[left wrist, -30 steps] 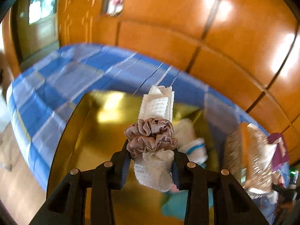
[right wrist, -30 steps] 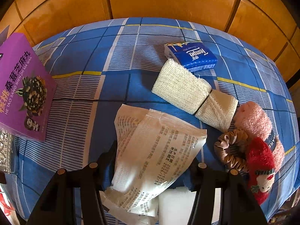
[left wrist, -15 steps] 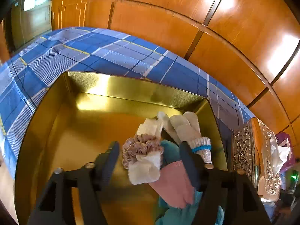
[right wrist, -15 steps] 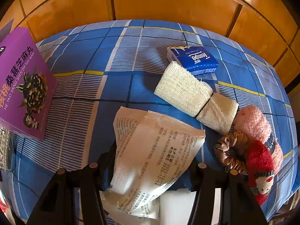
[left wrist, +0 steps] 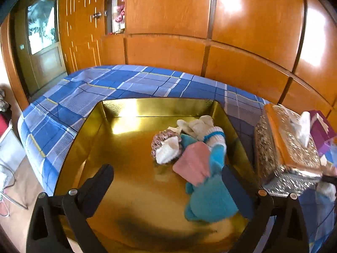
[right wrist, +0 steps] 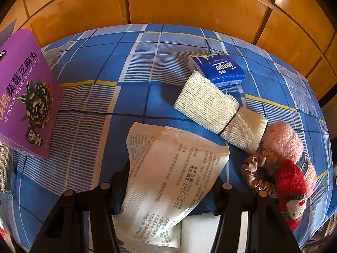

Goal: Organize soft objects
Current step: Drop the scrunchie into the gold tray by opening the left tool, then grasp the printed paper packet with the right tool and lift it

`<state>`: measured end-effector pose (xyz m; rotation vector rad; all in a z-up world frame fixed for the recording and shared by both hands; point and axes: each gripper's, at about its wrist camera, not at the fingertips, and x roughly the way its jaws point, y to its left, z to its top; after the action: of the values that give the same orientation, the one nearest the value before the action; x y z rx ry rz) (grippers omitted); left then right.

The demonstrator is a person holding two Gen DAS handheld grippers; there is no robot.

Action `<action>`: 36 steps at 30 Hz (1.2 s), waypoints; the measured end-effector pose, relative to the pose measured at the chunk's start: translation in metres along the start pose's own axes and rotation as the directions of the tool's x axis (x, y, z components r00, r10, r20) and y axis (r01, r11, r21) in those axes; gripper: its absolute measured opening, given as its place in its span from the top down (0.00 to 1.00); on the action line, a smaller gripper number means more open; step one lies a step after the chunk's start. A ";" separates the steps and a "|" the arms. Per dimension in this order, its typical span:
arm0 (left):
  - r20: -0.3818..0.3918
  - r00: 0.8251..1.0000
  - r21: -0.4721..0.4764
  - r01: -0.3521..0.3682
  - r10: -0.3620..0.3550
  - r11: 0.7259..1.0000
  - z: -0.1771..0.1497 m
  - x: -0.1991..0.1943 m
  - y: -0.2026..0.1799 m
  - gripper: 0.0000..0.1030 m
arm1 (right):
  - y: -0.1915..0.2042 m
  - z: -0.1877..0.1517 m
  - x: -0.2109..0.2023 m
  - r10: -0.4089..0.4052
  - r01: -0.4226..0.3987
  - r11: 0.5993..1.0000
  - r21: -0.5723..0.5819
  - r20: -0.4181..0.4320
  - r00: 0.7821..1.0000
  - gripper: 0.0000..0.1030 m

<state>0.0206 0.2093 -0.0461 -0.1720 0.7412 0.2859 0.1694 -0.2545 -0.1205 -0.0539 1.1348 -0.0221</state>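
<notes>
One scrunchie-bound cloth roll (left wrist: pixel 167 148) in gold tray (left wrist: pixel 155 105), beyond spread left jaws

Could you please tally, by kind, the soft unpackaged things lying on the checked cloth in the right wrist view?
Rolled cloth: 1, the cream rolled cloth tied with a band
Scrunchie: 1, the brown scrunchie
Fluffy pieces: 2, the pink fluffy piece and the red fluffy piece
Total: 4
</notes>
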 end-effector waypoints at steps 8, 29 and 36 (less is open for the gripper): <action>0.043 0.998 -0.002 -0.055 0.055 0.999 -0.018 -0.029 -0.005 0.00 | 0.004 -0.001 -0.001 -0.012 0.012 1.000 -0.010 0.009 1.000 0.47; 0.027 0.998 0.017 -0.059 0.058 0.998 -0.038 -0.037 -0.003 0.00 | -0.018 0.045 -0.012 -0.018 0.013 0.979 0.204 0.024 1.000 0.52; 0.025 0.999 -0.014 -0.025 0.025 1.000 -0.038 -0.036 0.004 0.00 | -0.005 0.122 -0.125 0.026 -0.078 0.981 0.176 0.282 0.959 0.52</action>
<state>-0.0301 0.1964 -0.0489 -0.1722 0.7171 0.3168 0.2271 -0.2504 0.0439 0.1364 0.8473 -0.0713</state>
